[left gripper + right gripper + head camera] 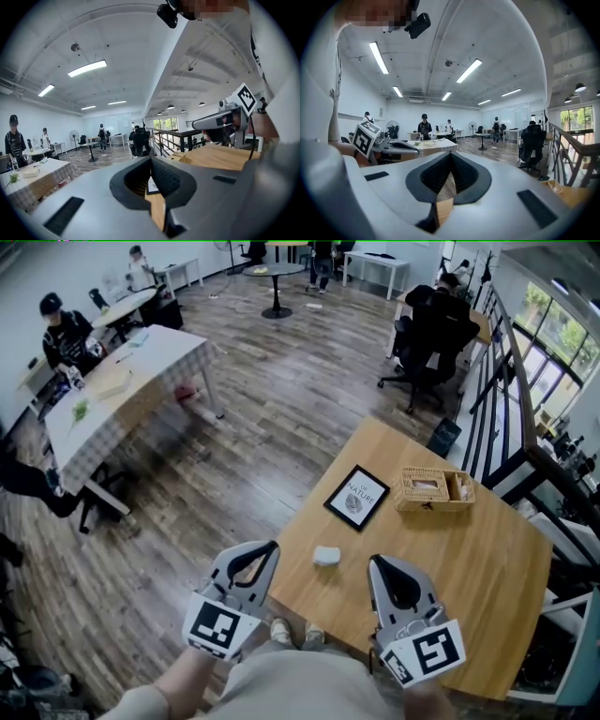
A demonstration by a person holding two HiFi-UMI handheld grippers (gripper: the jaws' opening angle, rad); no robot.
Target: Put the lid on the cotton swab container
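A small white cotton swab container (326, 556) sits on the wooden table (469, 568) near its front edge; from here I cannot make out a separate lid. My left gripper (272, 546) hovers just left of it, off the table's corner, jaws shut with nothing between them. My right gripper (375, 562) is just right of the container, over the table, also shut and empty. Both grippers point up and away, level with the room. In the left gripper view the closed jaw tips (150, 158) meet; the right gripper view shows the same (451, 153). Neither gripper view shows the container.
A framed black picture (357, 497) lies beyond the container, with a wicker basket (433, 489) to its right. A railing (511, 381) runs past the table's far right. Office chairs (431, 343) and another table (131, 381) with a seated person stand farther off.
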